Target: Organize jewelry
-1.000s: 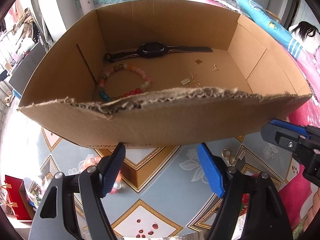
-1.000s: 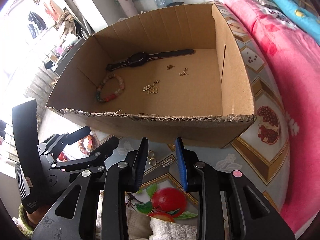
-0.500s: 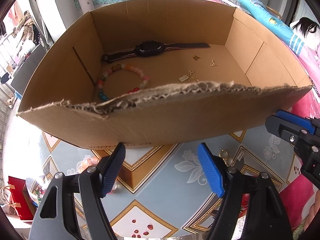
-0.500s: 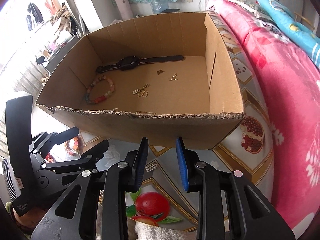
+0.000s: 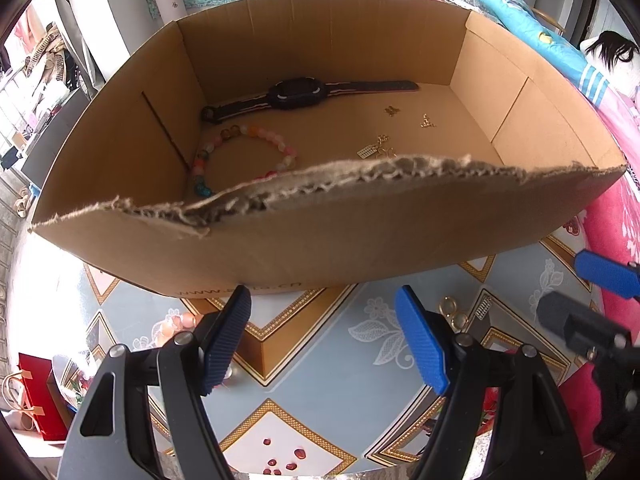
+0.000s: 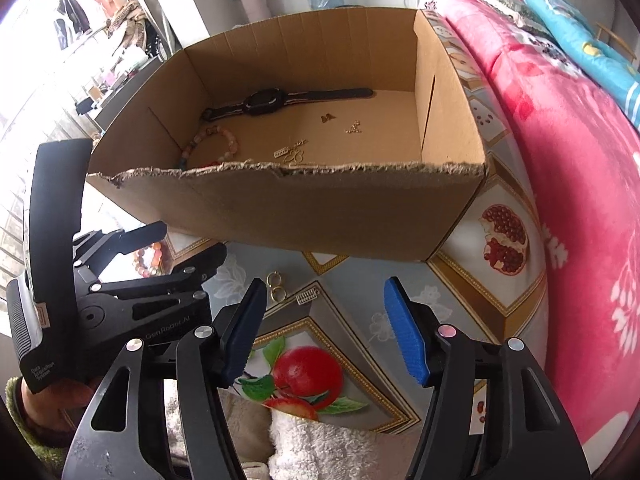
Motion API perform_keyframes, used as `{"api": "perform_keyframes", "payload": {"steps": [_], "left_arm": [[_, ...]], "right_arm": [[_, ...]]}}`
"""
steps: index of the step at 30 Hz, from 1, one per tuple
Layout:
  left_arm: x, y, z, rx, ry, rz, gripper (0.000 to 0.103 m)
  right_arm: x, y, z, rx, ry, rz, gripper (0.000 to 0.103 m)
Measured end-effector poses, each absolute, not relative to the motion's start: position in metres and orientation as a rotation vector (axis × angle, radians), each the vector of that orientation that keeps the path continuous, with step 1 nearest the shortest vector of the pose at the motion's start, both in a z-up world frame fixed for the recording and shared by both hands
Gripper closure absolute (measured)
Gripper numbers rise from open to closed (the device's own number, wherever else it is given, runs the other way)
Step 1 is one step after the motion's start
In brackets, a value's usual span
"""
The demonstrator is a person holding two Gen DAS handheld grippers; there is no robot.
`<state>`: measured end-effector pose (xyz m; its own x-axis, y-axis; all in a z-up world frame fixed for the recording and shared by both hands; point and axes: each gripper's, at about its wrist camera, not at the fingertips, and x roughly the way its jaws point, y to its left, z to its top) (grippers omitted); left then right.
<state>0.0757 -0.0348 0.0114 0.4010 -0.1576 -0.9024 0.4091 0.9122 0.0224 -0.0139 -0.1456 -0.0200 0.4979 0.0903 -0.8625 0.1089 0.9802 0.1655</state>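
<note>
We see a patterned floor mat with fruit prints, a pink blanket at right, and bright daylight from the left.

L gripper w/ jaws spread wide, nothing between blue pads. R gripper also wide apart, empty. Both side by side, L one left of R, fingers pointing fwd. Person's hand grips L handle.

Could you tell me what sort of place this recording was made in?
Probably a lived-in bedroom at home: a pink floral blanket and blue pillow lie beside the cardboard box, and clothes hang in the background.
</note>
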Motion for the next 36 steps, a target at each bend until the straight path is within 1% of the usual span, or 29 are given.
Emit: {"api": "perform_keyframes", "payload": {"steps": [9, 18, 24, 29, 30, 32, 33, 34, 35, 36], "left_arm": [[0.073, -0.027, 0.004, 0.259, 1.129, -0.351, 0.03], [0.069, -0.029, 0.005, 0.271, 1.126, -0.352, 0.03], [0.066, -0.029, 0.004, 0.258, 1.115, -0.381, 0.03], [0.044, -0.025, 0.01, 0.249, 1.012, -0.488, 0.03], [0.039, -0.025, 0.011, 0.249, 0.991, -0.51, 0.03], [0.029, -0.025, 0.012, 0.253, 0.948, -0.562, 0.03], [0.025, -0.026, 0.013, 0.254, 0.929, -0.59, 0.03], [0.021, -0.027, 0.014, 0.253, 0.912, -0.618, 0.032], [0.018, -0.028, 0.015, 0.25, 0.898, -0.644, 0.036], [0.016, -0.03, 0.015, 0.245, 0.888, -0.677, 0.038]], "right_arm": [[-0.026, -0.138, -0.033, 0.152, 1.105, -0.033, 0.042], [-0.029, -0.137, -0.038, 0.062, 1.1, -0.107, 0.039], [-0.031, -0.153, -0.039, 0.139, 1.096, -0.091, 0.039], [-0.037, -0.17, -0.039, 0.214, 1.036, -0.032, 0.04], [-0.039, -0.171, -0.04, 0.219, 1.026, -0.02, 0.04], [-0.039, -0.173, -0.044, 0.236, 1.018, 0.01, 0.049], [-0.035, -0.172, -0.046, 0.245, 1.02, 0.026, 0.051], [-0.034, -0.172, -0.048, 0.251, 1.022, 0.039, 0.055], [-0.033, -0.171, -0.051, 0.252, 1.02, 0.055, 0.06], [-0.032, -0.171, -0.052, 0.246, 1.017, 0.065, 0.061]]}}
